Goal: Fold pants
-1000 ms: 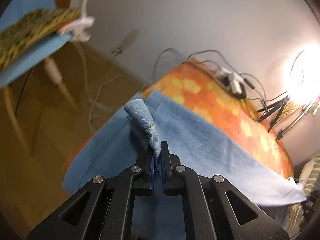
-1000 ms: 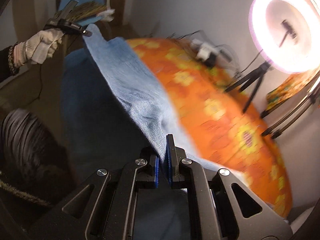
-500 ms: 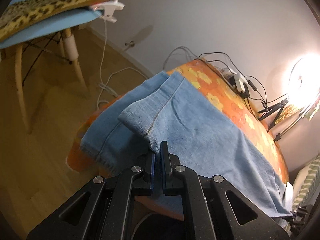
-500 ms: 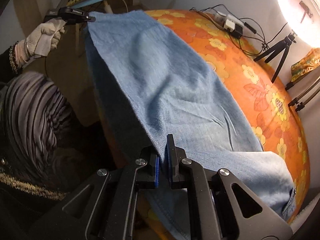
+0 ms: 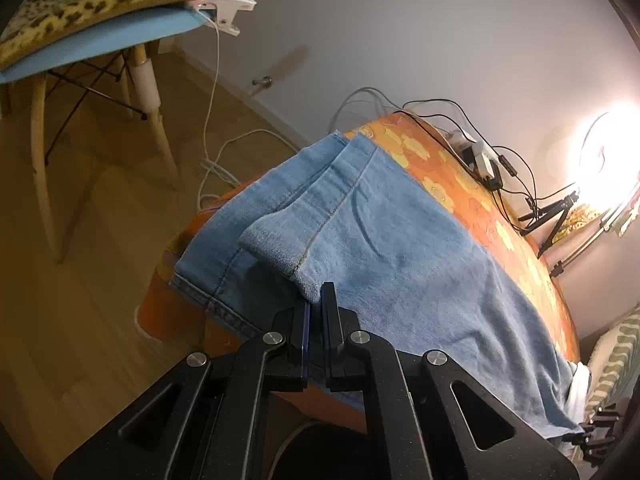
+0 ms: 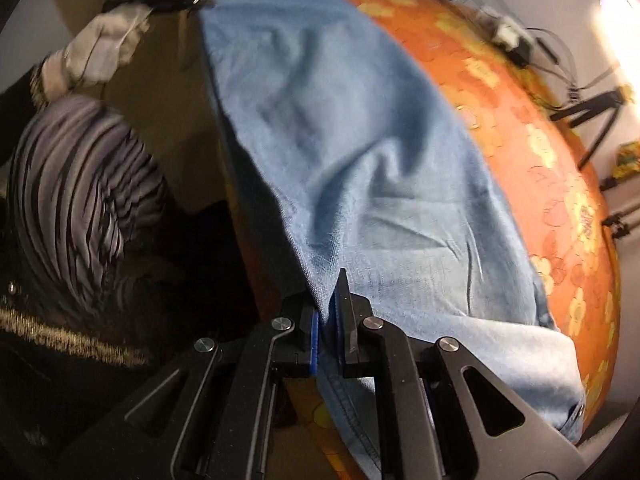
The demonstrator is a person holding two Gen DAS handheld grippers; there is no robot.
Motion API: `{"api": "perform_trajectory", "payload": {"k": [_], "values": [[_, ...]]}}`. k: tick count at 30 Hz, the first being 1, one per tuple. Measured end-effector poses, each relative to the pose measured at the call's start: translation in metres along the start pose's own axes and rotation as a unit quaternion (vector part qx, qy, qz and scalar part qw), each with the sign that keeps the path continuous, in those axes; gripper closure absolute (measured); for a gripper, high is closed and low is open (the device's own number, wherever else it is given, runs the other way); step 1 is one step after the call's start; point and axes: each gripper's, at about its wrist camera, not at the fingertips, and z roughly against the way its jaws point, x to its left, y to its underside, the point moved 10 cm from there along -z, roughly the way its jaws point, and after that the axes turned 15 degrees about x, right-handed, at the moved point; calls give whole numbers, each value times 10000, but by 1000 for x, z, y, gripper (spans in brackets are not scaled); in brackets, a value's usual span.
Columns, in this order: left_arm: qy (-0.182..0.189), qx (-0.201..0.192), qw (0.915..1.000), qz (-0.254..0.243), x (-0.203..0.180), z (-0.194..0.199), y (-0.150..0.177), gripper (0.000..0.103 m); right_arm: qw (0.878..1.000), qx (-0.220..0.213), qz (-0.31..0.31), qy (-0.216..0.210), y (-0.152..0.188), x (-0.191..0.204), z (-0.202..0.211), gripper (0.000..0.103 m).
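The jeans (image 5: 400, 256) lie folded lengthwise across the orange flowered table (image 5: 500, 216). The left gripper (image 5: 316, 300) is clamped on a hem corner directly ahead of it at the near edge. The right gripper (image 6: 328, 300) pinches the fabric edge between nearly closed jaws, with the jeans stretching away ahead of it.

Left gripper (image 5: 316, 300) clamps the hem corner of the blue pants (image 5: 400, 264), spread over the orange flowered table (image 5: 508, 232).
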Motion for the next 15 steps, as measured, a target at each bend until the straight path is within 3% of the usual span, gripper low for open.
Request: {"api": "perform_trajectory", "payload": {"k": [3, 7, 11, 15], "values": [[-64, -28, 9999, -119, -1, 1, -1, 99, 9998, 112, 109, -117, -12, -5, 9, 89], [-134, -9, 9997, -223, -3, -2, -3, 99, 9989, -347, 150, -283, -57, -22, 43, 65], [-152, 36, 9997, -174, -1, -5, -4, 99, 9902, -792, 405, -1081, -114, -24, 75, 65], [-192, 62, 9997, -147, 0, -6, -6, 93, 9880, -1037, 839, -776, -159, -22, 96, 63]]}}
